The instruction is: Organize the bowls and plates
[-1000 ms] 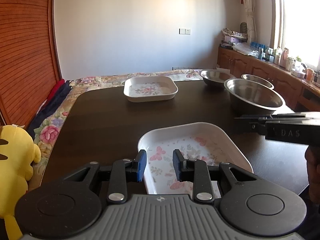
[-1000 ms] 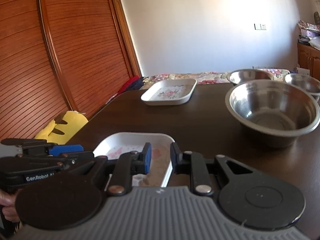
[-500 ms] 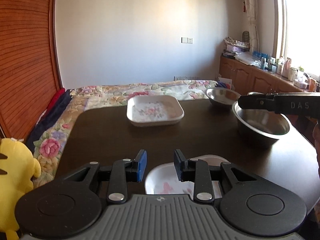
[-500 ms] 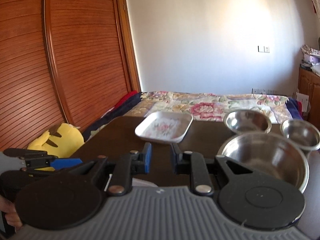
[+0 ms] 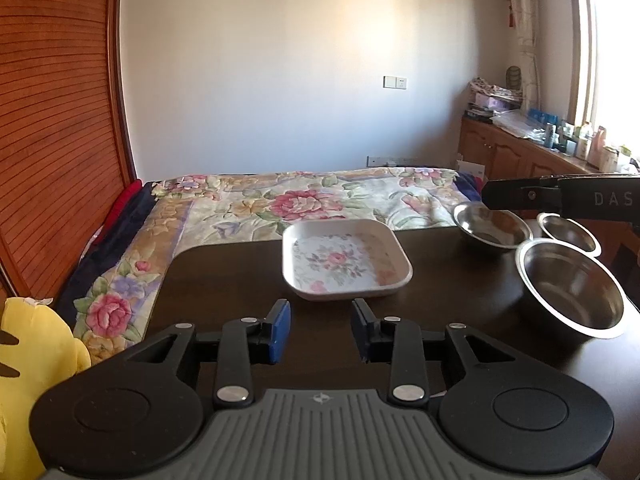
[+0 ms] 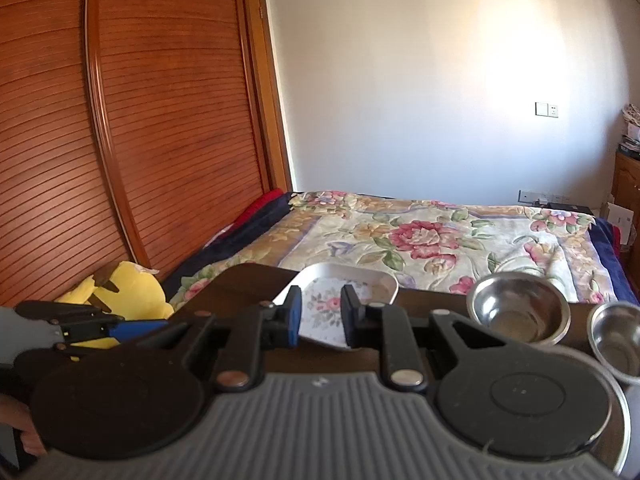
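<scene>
Now: both tongs raised off near plate, gone from view. Left tongs point(image 5: 320, 330) opening, empty; right tongs point(image 6: 320, 322) narrow, empty. Floral plate point(image 5: 346, 262), three steel bowls point(image 5: 572, 288) on bench point(image 5: 224, 280), unstacked.

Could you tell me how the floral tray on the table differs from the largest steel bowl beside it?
The floral tray is white, squarish with rounded corners and shallow; the largest steel bowl is round, bare shiny metal and deeper. The tray carries a printed flower pattern, the bowl none. The tray sits mid-table, the bowl toward the right edge in the left wrist view. Both sit upright and empty on the dark table.
</scene>
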{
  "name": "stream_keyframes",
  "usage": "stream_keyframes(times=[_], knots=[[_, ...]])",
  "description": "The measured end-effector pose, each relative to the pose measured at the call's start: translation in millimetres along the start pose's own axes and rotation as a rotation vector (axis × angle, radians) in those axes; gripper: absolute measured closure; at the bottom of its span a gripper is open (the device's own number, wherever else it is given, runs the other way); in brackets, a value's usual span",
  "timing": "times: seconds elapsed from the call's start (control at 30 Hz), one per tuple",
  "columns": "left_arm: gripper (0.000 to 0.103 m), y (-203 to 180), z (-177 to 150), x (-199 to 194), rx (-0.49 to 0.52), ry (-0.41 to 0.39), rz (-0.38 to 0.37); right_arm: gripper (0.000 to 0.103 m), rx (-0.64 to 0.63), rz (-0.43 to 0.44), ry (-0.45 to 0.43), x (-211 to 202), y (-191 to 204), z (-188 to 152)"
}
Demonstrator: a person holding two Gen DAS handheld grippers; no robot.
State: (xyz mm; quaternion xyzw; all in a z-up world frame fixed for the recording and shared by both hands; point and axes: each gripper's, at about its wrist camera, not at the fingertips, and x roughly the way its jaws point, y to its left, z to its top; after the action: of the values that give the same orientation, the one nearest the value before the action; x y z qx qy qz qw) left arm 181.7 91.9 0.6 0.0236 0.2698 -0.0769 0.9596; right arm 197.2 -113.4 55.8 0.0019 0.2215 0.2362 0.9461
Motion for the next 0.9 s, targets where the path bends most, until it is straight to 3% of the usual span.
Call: stream_keyframes(times=[0.37, 0.9], knots=[[0.066, 17.5, 30.8, 41.7, 0.001, 0.02, 0.01, 0.08, -0.006, -0.01, 0.053, 49.1, -11.6, 19.1], [0.064, 33.3, 34.7, 97.7, 0.006, 0.082, 0.0, 0.071, 0.043, -0.047, 0.203, 108.7, -26.3, 11.2]])
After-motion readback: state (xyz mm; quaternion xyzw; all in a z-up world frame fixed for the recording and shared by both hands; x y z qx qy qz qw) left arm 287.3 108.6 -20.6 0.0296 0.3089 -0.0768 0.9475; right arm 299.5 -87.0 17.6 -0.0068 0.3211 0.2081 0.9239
